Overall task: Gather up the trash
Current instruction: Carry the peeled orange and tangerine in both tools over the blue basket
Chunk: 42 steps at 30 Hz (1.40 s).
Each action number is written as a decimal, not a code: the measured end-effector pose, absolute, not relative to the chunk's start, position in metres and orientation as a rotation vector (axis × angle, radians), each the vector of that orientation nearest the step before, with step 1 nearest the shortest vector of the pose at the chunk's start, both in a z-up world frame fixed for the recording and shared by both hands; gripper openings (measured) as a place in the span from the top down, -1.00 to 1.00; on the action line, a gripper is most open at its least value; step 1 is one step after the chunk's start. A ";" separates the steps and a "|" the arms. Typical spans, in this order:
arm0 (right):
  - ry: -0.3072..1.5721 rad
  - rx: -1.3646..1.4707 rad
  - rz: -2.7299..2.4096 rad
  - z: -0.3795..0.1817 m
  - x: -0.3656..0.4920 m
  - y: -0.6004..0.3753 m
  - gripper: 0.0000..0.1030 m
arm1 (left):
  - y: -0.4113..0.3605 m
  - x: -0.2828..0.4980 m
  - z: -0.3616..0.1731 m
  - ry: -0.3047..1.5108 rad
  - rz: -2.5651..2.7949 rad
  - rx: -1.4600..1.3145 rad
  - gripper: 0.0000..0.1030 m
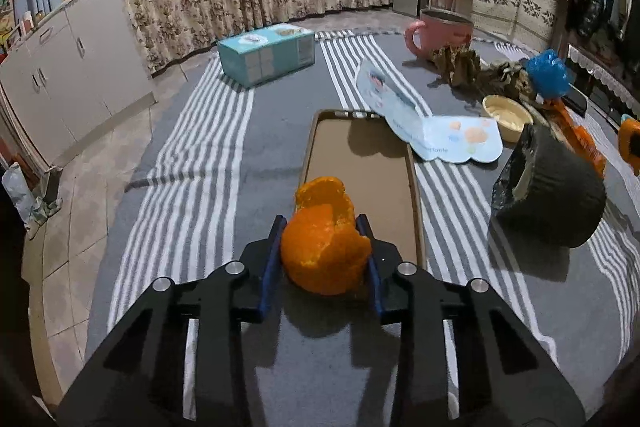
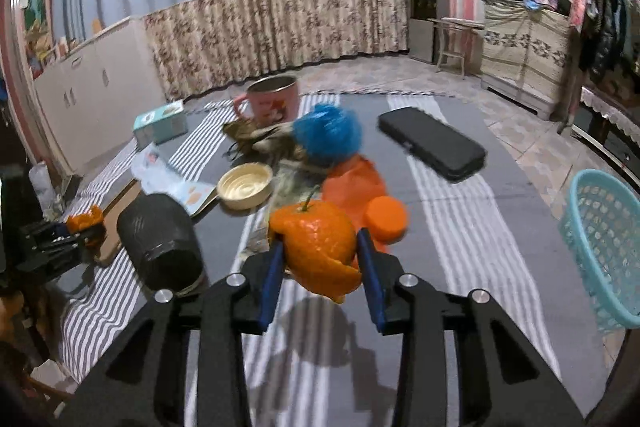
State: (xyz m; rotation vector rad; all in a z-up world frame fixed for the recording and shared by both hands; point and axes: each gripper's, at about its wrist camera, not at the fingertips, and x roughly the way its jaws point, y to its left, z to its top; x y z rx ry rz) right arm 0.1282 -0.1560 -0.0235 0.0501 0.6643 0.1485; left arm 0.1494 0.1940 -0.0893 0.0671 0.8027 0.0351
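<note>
My left gripper (image 1: pixel 322 227) is shut on a piece of orange peel (image 1: pixel 325 247) and holds it above the near end of a brown tray (image 1: pixel 360 163). My right gripper (image 2: pixel 320 245) is shut on another orange peel with a stem (image 2: pixel 316 245), held above the striped cloth (image 2: pixel 460 227). A small black bin lined with a bag (image 1: pixel 548 183) lies tilted to the right of the tray; it also shows in the right wrist view (image 2: pixel 160 243). The left gripper with its peel shows at the far left of the right wrist view (image 2: pixel 80 227).
On the cloth lie a paper leaflet (image 1: pixel 432 123), a cream bowl (image 2: pixel 246 185), dry brown leaves (image 1: pixel 464 67), a blue wad (image 2: pixel 328 135), an orange bag (image 2: pixel 352 187), a pink mug (image 2: pixel 272 97), a teal box (image 1: pixel 266 55) and a black case (image 2: pixel 432 143). A teal basket (image 2: pixel 604 247) stands at right.
</note>
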 end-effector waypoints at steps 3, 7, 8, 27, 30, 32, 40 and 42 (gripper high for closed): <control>0.626 0.041 0.107 -0.010 0.127 -0.177 0.30 | 0.191 0.145 -0.068 0.753 0.046 0.082 0.36; 0.588 0.066 0.051 0.010 0.126 -0.214 0.30 | 0.183 0.145 -0.036 0.703 0.028 0.065 0.36; 0.575 0.068 0.035 0.015 0.126 -0.223 0.30 | 0.178 0.146 -0.026 0.688 0.018 0.058 0.36; 0.440 0.169 -0.339 0.055 0.113 -0.418 0.30 | -0.055 0.186 0.064 0.493 -0.335 0.095 0.36; 0.449 0.180 -0.368 0.044 0.112 -0.440 0.30 | -0.100 0.191 0.060 0.483 -0.382 0.116 0.36; 0.462 0.198 -0.377 0.035 0.114 -0.454 0.30 | -0.131 0.196 0.054 0.495 -0.423 0.122 0.36; 0.486 0.214 -0.427 0.009 0.102 -0.498 0.30 | -0.250 0.202 0.012 0.544 -0.574 0.176 0.36; 0.501 0.216 -0.434 0.002 0.101 -0.503 0.30 | -0.276 0.199 -0.001 0.558 -0.612 0.188 0.36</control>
